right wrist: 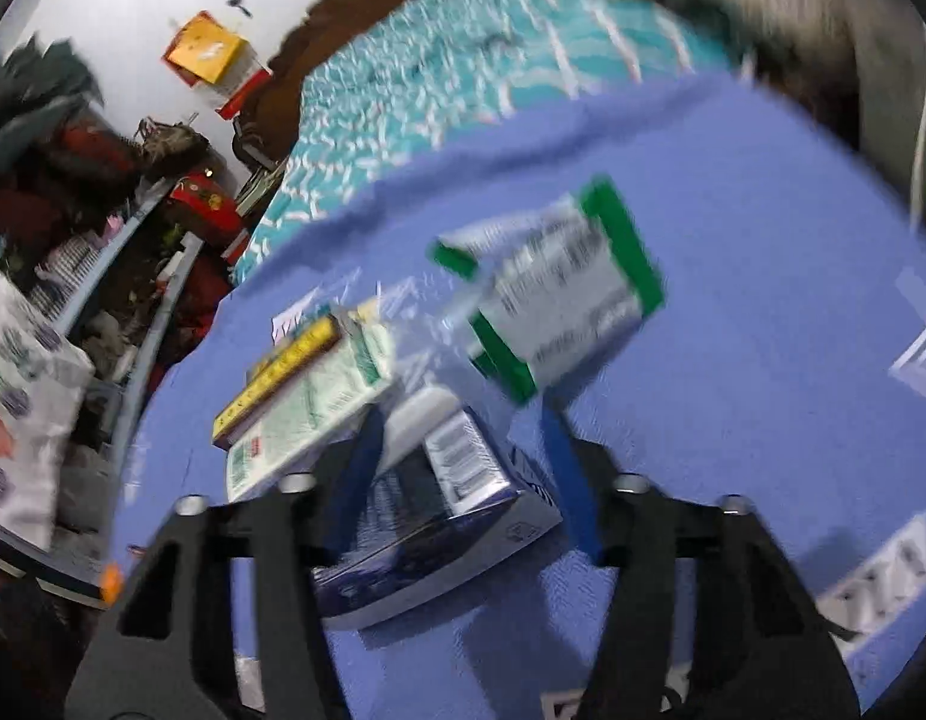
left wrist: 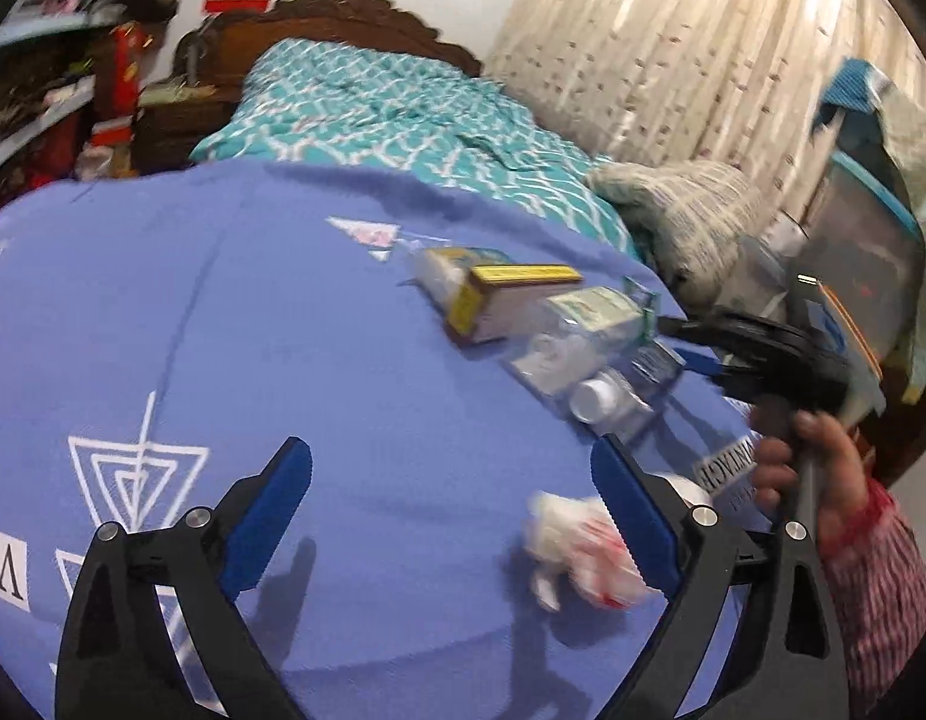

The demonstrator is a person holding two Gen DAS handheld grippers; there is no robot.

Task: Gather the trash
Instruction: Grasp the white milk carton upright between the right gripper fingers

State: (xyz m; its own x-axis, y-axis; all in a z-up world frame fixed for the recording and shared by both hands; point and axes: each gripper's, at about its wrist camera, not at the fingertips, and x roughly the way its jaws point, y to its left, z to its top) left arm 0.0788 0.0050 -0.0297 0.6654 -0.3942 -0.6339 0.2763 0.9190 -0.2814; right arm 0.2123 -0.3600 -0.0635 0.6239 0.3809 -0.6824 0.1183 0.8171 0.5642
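Note:
Trash lies on a blue bedspread (left wrist: 319, 360). In the left wrist view my left gripper (left wrist: 451, 474) is open and empty above the spread, with a crumpled white and red wrapper (left wrist: 577, 546) by its right finger. Beyond lie a yellow-edged box (left wrist: 511, 294), a clear plastic bottle (left wrist: 583, 342) and a dark blue carton (left wrist: 655, 366). In the right wrist view my right gripper (right wrist: 463, 450) is open, its fingers on either side of the dark blue carton (right wrist: 457, 510). A green-edged white packet (right wrist: 559, 288) and the yellow-edged box (right wrist: 295, 396) lie past it. This view is blurred.
A teal patterned quilt (left wrist: 391, 108) covers the far bed by a dark wooden headboard (left wrist: 343, 18). A grey knitted cushion (left wrist: 685, 210) and curtain (left wrist: 673, 48) are on the right. Cluttered shelves (left wrist: 49, 102) stand left. My right hand and gripper (left wrist: 781, 360) show at right.

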